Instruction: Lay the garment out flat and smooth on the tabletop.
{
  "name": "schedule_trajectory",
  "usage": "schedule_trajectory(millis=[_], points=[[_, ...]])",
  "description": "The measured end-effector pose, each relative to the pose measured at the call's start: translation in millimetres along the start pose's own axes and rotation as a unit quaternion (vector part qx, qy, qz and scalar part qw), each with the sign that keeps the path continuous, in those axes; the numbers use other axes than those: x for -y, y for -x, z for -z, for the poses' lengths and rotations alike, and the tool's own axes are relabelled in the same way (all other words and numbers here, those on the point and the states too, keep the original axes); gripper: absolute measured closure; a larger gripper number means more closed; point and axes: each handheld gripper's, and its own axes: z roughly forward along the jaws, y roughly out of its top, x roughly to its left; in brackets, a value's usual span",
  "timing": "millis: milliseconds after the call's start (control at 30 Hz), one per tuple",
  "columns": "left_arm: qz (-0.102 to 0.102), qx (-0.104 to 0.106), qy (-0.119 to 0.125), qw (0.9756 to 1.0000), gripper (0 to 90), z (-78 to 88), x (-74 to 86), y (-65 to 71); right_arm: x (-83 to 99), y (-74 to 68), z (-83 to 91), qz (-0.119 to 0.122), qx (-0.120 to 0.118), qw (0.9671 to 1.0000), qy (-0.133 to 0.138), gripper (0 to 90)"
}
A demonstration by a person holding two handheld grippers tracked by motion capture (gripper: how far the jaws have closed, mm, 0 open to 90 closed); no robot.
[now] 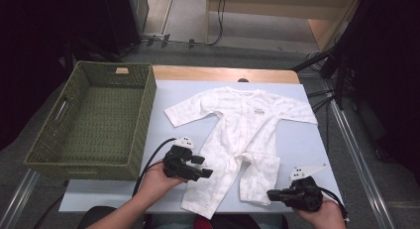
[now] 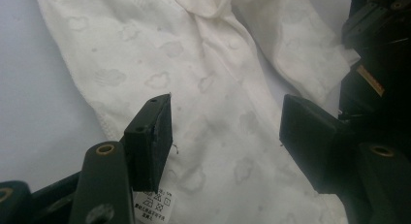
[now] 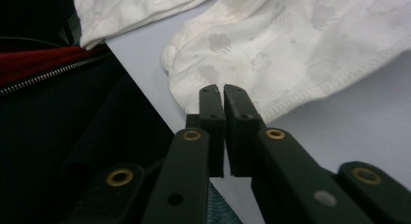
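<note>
- romper [image 1: 242, 135] lies flat and face up mid-table [image 1: 297, 140], sleeves spread toward far edge, legs reaching near edge
- left leg end hangs at near edge, right leg end just short of it
- left gripper [image 1: 208, 173] over left leg, jaws wide apart, nothing clamped; cloth and care label [image 2: 154, 203] beneath it in left gripper view
- right gripper [image 1: 270, 194] near table's near right corner, just beside right leg hem [image 3: 291, 100], jaws narrow with slim gap, no cloth between them
- green basket [image 1: 34, 149] at left edge of table, touching it
</note>
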Motion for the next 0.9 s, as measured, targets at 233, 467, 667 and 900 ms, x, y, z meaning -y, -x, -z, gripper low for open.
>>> schedule_trajectory(millis=[233,467,667,900], points=[[0.0,-0.001,-0.001,1.0,37.1,-0.5,-0.2,0.2,-8.5,-2.0,-0.3,0.012,0.012,0.9985,0.052,51.1],[0.0,-0.004,-0.002,1.0,37.1,0.1,0.5,0.4,-20.9,1.0,-16.1,0.02,0.015,0.9982,0.054,43.3],[0.002,-0.005,-0.002,1.0,37.1,1.2,1.6,0.0,-31.7,1.5,-31.8,0.026,0.02,0.9985,0.043,38.0],[0.005,-0.005,0.002,1.0,37.1,3.3,3.3,0.3,-42.6,1.8,-46.6,0.035,0.024,0.9985,0.034,34.9]])
